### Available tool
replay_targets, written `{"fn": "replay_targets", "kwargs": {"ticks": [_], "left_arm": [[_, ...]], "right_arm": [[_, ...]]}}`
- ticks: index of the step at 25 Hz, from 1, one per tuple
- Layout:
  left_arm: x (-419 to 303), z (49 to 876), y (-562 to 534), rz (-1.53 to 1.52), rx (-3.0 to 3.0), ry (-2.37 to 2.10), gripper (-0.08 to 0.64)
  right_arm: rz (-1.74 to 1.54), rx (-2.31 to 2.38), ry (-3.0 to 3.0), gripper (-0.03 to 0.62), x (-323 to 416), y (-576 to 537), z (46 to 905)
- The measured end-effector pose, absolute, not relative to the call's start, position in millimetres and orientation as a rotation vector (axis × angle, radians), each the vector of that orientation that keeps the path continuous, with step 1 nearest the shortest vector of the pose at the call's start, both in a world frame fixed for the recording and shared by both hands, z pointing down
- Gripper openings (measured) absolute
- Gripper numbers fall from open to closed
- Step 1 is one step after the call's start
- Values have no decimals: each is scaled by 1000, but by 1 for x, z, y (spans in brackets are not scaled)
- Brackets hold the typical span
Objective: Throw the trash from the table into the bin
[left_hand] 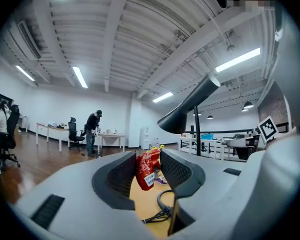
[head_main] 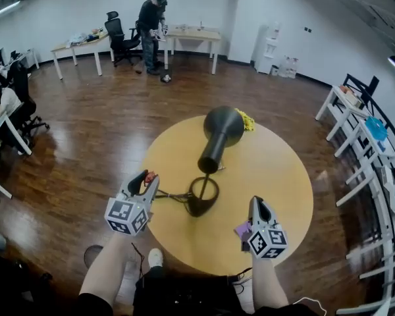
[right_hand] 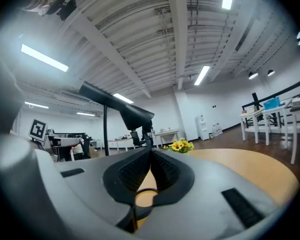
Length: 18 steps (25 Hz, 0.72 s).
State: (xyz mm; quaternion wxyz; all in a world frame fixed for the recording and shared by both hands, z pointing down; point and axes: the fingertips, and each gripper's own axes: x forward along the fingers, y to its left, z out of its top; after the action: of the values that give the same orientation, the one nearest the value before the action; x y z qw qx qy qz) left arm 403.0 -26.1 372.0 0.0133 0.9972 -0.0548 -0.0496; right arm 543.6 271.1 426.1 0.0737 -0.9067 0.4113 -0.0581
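Note:
A crumpled red snack wrapper (left_hand: 146, 171) hangs between the pads of my left gripper (left_hand: 149, 156), which is shut on it and pointing roughly level. In the head view this gripper (head_main: 147, 180) is raised beside the left rim of the round yellow table (head_main: 276, 176), with the red wrapper (head_main: 150, 174) at its tips. My right gripper (head_main: 257, 203) hovers over the table's near right part, its jaws (right_hand: 150, 151) shut with nothing between them. A small purple scrap (head_main: 241, 230) lies on the table just left of the right gripper, and it also shows past the wrapper as a purple scrap (left_hand: 163, 180).
A black desk lamp (head_main: 217, 140) with a ring base (head_main: 202, 199) and cable stands mid-table. Yellow flowers (head_main: 245, 120) lie at the far edge. A dark round thing (head_main: 91, 255) sits on the floor by my left leg. A person (head_main: 151, 31) stands by far desks. White racks (head_main: 362, 143) line the right wall.

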Motion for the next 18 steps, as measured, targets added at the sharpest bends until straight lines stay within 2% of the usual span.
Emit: {"fn": "replay_targets", "kwargs": {"ticks": [12, 18], "left_arm": [[215, 361, -102, -179, 3044, -760, 141], [108, 349, -140, -215, 3002, -1002, 141]], "right_arm": [[-176, -2514, 1678, 3, 463, 139, 415], [-179, -2368, 1898, 5, 392, 42, 403]]}}
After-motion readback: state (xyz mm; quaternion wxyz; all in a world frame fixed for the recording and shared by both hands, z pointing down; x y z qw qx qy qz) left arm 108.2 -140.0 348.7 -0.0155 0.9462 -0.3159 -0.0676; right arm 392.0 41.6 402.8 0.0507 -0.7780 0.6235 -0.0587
